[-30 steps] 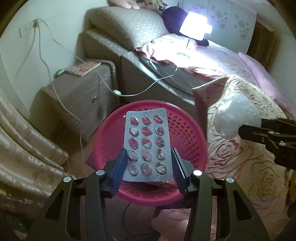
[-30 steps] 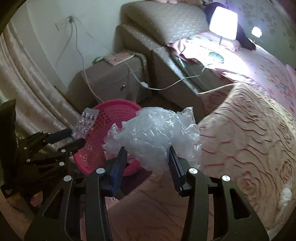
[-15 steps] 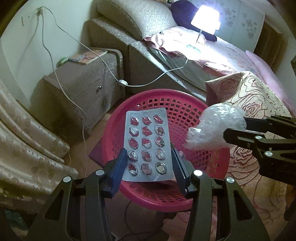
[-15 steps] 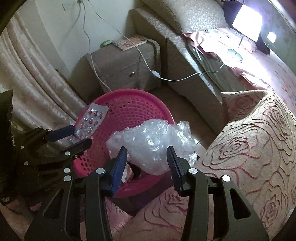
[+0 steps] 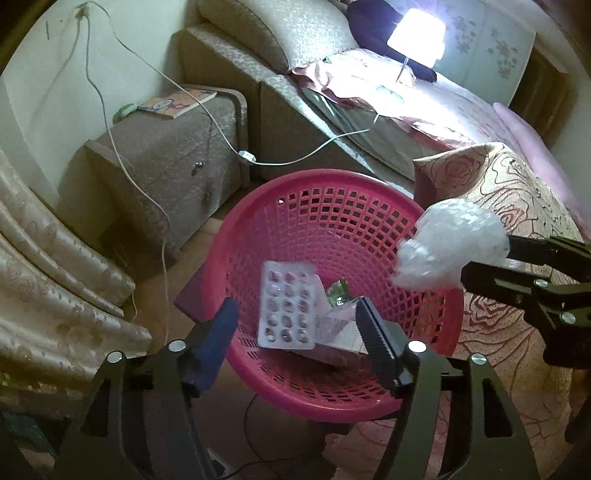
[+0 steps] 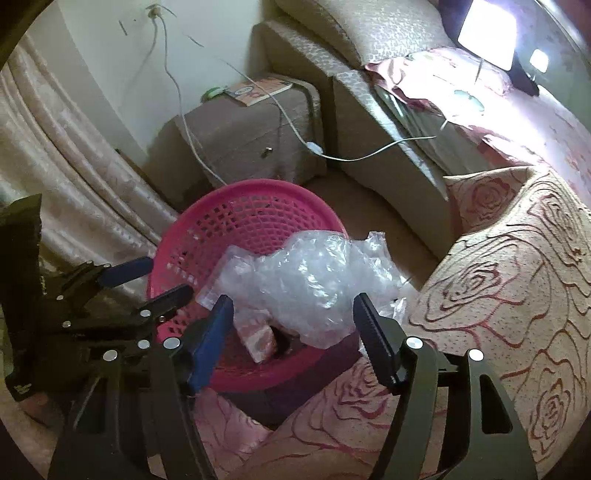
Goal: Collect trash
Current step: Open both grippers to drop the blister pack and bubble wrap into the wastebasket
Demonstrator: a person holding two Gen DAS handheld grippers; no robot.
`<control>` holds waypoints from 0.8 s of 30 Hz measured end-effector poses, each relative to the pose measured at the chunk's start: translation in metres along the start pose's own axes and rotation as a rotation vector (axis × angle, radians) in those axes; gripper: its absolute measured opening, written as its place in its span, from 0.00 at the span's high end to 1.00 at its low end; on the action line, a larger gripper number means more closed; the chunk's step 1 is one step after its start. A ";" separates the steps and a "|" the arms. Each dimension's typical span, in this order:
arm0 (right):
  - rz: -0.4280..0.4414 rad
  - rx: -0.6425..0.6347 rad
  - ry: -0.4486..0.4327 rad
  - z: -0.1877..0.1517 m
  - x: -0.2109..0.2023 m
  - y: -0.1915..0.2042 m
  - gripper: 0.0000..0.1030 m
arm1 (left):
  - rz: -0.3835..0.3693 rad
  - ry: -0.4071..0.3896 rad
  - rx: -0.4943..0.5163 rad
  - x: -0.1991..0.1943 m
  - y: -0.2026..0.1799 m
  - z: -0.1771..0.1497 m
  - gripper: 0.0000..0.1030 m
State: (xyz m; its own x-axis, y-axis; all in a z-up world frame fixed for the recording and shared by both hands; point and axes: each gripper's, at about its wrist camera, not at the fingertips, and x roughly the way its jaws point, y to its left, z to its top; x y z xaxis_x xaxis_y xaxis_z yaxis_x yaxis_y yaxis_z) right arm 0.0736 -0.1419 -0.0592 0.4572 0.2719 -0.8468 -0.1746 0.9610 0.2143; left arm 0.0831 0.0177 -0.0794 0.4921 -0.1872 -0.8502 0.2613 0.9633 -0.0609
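With its jaws spread, left hand-held gripper (image 5: 295, 328): empty, above the basket (image 5: 295, 184).
Blister pack (image 5: 288, 306): in the basket, done.
Right hand-held gripper (image 6: 291, 321): spread around the plastic wrap (image 6: 310, 280), grip unclear.
Left to do: drop the wrap.

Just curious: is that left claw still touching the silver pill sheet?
Apart. The left wrist view shows the left gripper open, with the pill sheet lying loose inside the pink basket, clear of both fingers.

One pink basket (image 5: 332, 181), one blister pack (image 5: 288, 304) (fifteen pockets, three across), one clear plastic wad (image 5: 452, 247), one lamp (image 5: 415, 33), one nightstand (image 5: 166, 155).
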 end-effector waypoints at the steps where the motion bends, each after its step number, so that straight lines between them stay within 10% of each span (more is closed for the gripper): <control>1: 0.003 -0.002 -0.002 0.001 0.000 0.002 0.35 | 0.004 -0.003 -0.001 -0.001 0.001 0.000 0.35; 24: -0.044 0.053 -0.097 -0.007 -0.035 -0.006 0.33 | 0.042 -0.056 -0.014 -0.021 0.006 0.003 0.32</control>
State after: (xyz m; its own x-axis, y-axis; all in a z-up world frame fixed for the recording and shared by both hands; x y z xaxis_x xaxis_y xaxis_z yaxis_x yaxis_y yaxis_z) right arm 0.0528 -0.1578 -0.0345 0.5464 0.2305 -0.8052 -0.1075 0.9727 0.2055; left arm 0.0765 0.0268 -0.0606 0.5479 -0.1570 -0.8217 0.2285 0.9730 -0.0335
